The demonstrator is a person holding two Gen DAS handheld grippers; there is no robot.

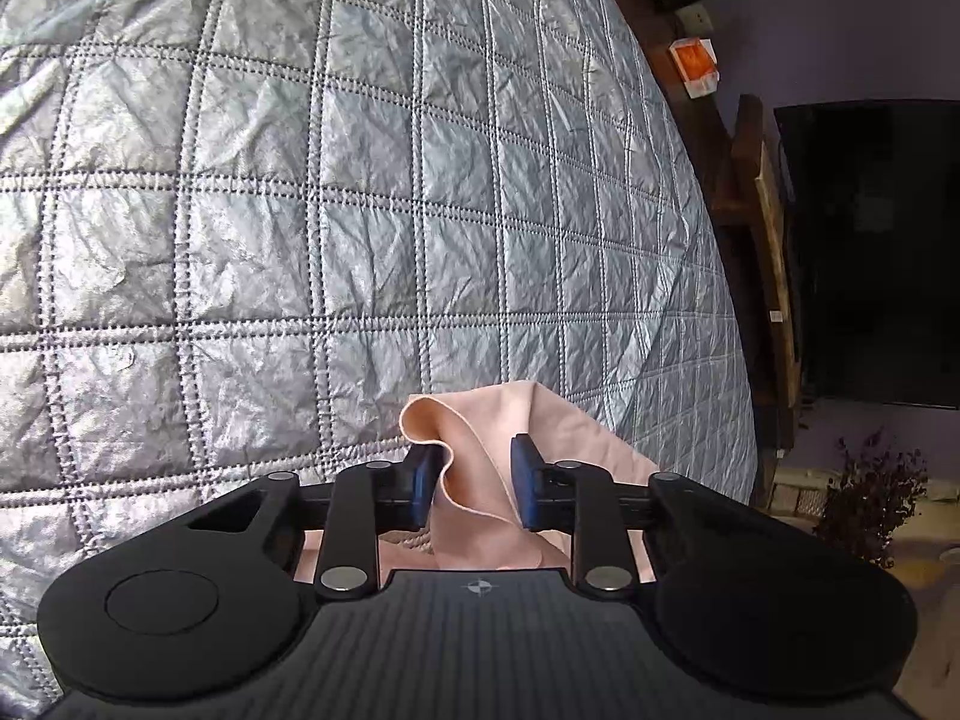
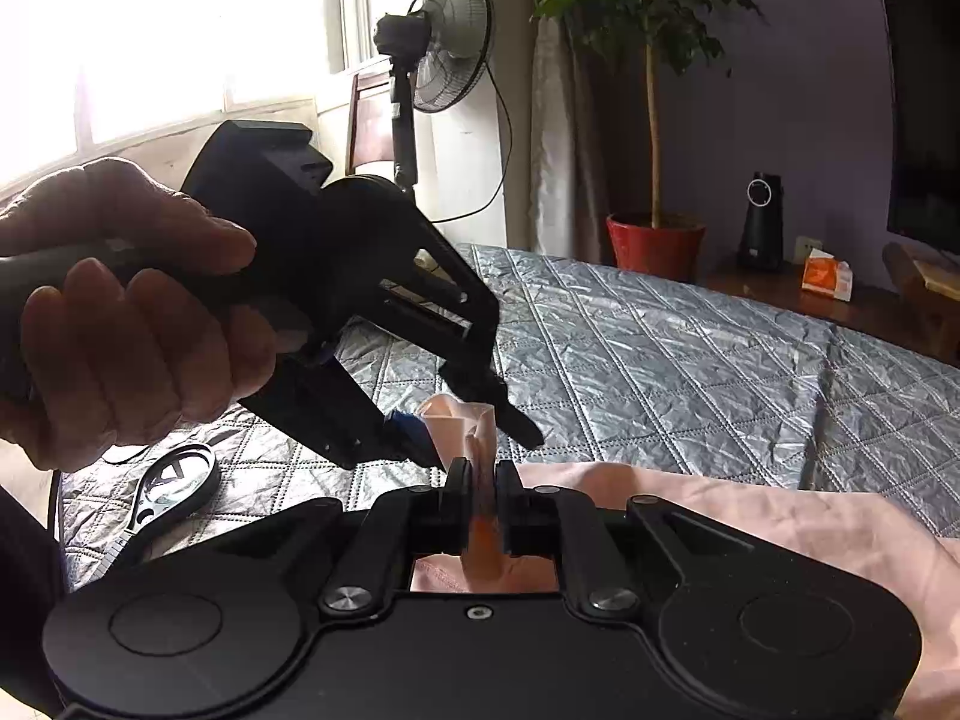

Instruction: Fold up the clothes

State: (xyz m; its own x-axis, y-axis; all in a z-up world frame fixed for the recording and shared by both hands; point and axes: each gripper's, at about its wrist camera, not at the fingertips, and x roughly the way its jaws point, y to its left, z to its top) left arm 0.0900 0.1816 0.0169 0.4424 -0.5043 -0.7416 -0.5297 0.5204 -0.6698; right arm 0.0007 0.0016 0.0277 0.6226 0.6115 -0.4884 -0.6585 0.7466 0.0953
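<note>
Writing is nowhere readable: the orange box [image 2: 828, 279] by the wall is too blurred. Right claw [image 2: 482, 501] is clamped tight on a bunched fold of the pink cloth [image 2: 750, 516], which lies on the grey quilted bed [image 1: 360, 210]. Left claw [image 1: 473, 489] stands part open around the same raised fold, one blue pad [image 1: 528, 483] touching it, held in a hand [image 2: 120, 324].

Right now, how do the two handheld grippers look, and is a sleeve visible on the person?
Both grippers are matte black, with flat linkage arms, silver pivot bolts and round discs on either side. The left gripper has blue finger pads and a small compass-like mark on its ribbed body. The right gripper has black pads. The left hand is bare; a dark sleeve shows only at the right view's lower left edge.
</note>
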